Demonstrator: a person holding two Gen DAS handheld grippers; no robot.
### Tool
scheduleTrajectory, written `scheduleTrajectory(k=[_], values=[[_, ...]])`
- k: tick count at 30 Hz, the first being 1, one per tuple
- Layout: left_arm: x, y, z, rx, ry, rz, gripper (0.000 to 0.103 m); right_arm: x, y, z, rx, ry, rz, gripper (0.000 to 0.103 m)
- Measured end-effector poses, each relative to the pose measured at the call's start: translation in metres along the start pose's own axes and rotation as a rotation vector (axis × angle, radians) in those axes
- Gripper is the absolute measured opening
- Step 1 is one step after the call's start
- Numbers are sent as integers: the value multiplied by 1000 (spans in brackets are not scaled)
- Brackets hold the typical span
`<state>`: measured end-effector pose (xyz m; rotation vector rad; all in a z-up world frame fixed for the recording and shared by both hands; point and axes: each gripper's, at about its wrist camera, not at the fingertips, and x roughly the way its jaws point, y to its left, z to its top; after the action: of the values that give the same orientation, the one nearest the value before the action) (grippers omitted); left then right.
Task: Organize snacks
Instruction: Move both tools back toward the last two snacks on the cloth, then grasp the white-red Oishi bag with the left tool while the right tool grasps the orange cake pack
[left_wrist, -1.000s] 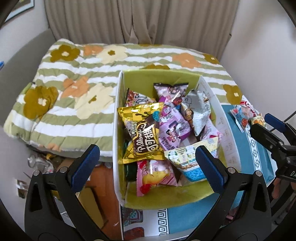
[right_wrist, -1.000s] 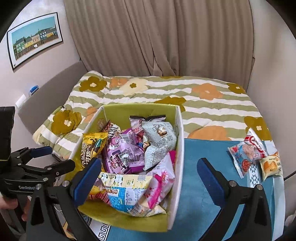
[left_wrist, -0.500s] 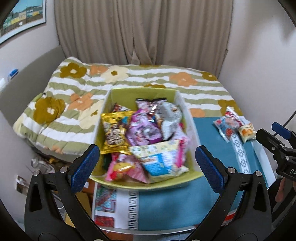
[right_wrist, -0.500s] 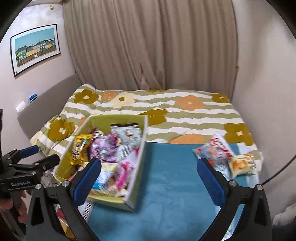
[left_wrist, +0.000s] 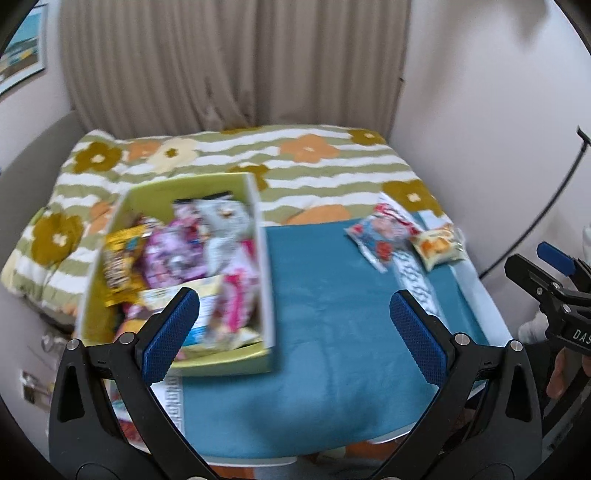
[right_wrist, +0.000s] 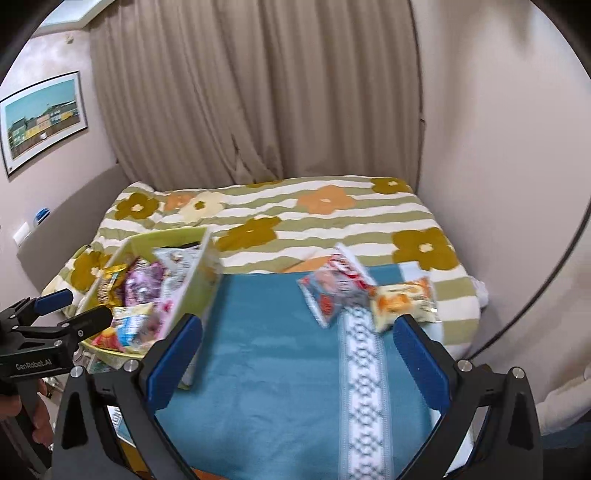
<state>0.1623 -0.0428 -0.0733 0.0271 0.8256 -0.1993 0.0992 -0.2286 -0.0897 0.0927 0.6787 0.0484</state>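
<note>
Loose snacks: red-blue packet (right_wrist: 334, 293) and orange packet (right_wrist: 400, 301) touching, on the bench's (right_wrist: 273, 369) far right corner.
Bin: green bin (left_wrist: 258, 258), full, far left.
Bearing: packets ahead of my right fingers (right_wrist: 419, 360), slightly left of them; long axes run away from me.
Nearer hand: right, I judge.
Right gripper (right_wrist: 295, 354): spread, empty.
Left gripper (left_wrist: 295, 336): spread, empty.

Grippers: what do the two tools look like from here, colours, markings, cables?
Both are black plastic clamp-style frames with silver rivets and blue textured pads. The left gripper shows white lettering "GenRobot.AI" on its side in the right wrist view; the right gripper shows "DAS", cut off, in the left wrist view. A thin black cable arcs beside the right one. No sleeves visible.
</note>
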Motion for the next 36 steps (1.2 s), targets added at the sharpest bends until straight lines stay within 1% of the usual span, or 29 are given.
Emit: scheduleTrajectory(k=[2, 6, 10, 16, 19, 23, 28, 30, 33, 36], values=[[19, -19, 9, 38, 25, -27, 102, 4, -19, 1, 19, 8, -25, 103], [56, -46, 28, 106, 58, -70, 103, 15, -50, 4, 75, 23, -65, 103], [110, -75, 56, 200, 105, -136, 102, 36, -76, 8, 146, 41, -106, 103], [184, -109, 86, 306, 179, -191, 102, 89, -114, 13, 344, 112, -155, 103], [222, -124, 97, 366, 224, -214, 102, 114, -129, 16, 421, 144, -191, 103], [270, -140, 98, 455, 295, -232, 102, 153, -148, 16, 513, 191, -254, 103], [317, -156, 95, 533, 352, -239, 102, 190, -161, 11, 573, 243, -294, 103], [331, -160, 95, 547, 369, -245, 102, 205, -166, 8, 600, 260, -307, 103], [347, -163, 94, 544, 389, -261, 102, 220, -170, 7, 620, 267, -326, 103], [361, -166, 92, 538, 408, -290, 102, 235, -173, 6, 630, 281, -333, 103]])
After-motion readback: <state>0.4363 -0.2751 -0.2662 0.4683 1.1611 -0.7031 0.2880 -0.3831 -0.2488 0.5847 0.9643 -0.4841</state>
